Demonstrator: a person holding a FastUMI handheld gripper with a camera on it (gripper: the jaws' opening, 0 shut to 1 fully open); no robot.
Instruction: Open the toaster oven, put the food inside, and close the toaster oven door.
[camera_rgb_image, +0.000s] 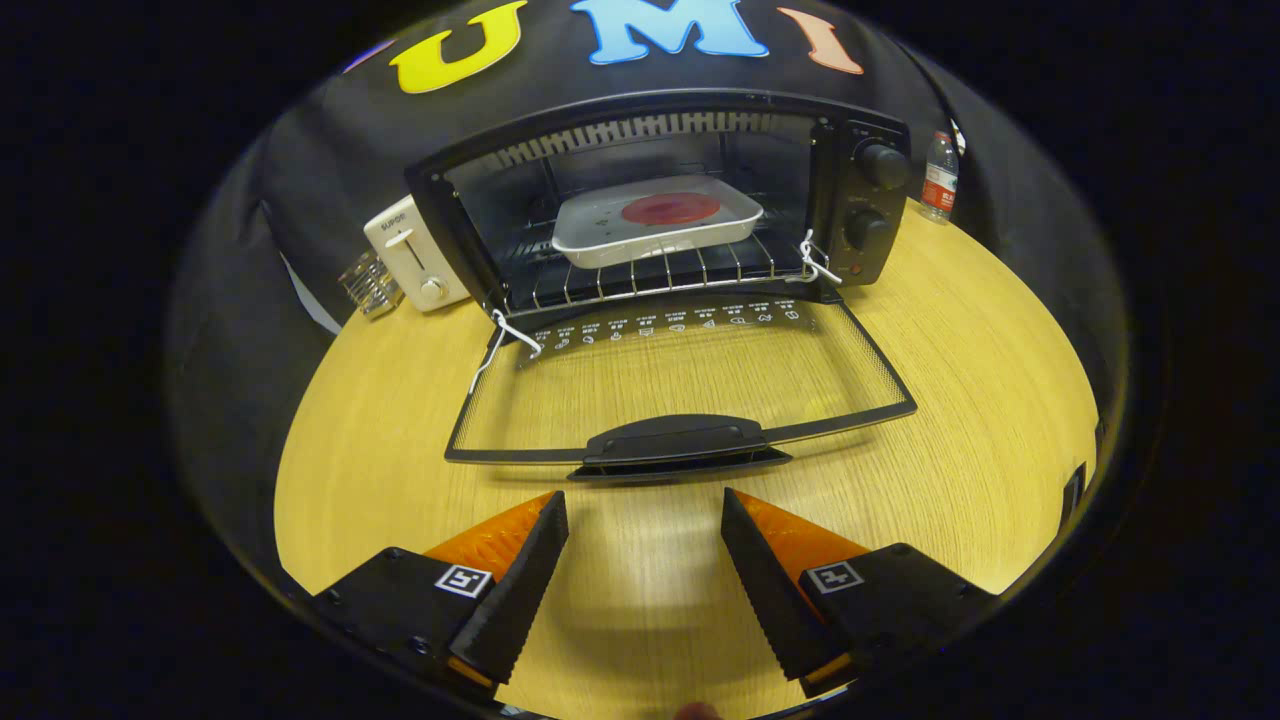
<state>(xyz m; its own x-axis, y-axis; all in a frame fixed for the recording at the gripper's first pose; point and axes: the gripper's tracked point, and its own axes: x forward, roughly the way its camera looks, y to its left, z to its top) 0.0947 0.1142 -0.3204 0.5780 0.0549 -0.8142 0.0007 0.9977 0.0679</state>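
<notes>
A black toaster oven (660, 200) stands at the back of the wooden table with its glass door (680, 385) folded down flat toward me. Inside, on the wire rack, rests a white tray (600, 235) holding a round red piece of food (670, 208). The door's black handle (675, 440) lies just ahead of my fingers. My gripper (645, 510) is open above the table, a short way back from the handle, with nothing between its two fingers.
A white toaster (412, 255) sits left of the oven, with a small clear object (370, 285) beside it. A plastic water bottle (938, 175) stands right of the oven. The wooden table (950, 400) spreads out around the door.
</notes>
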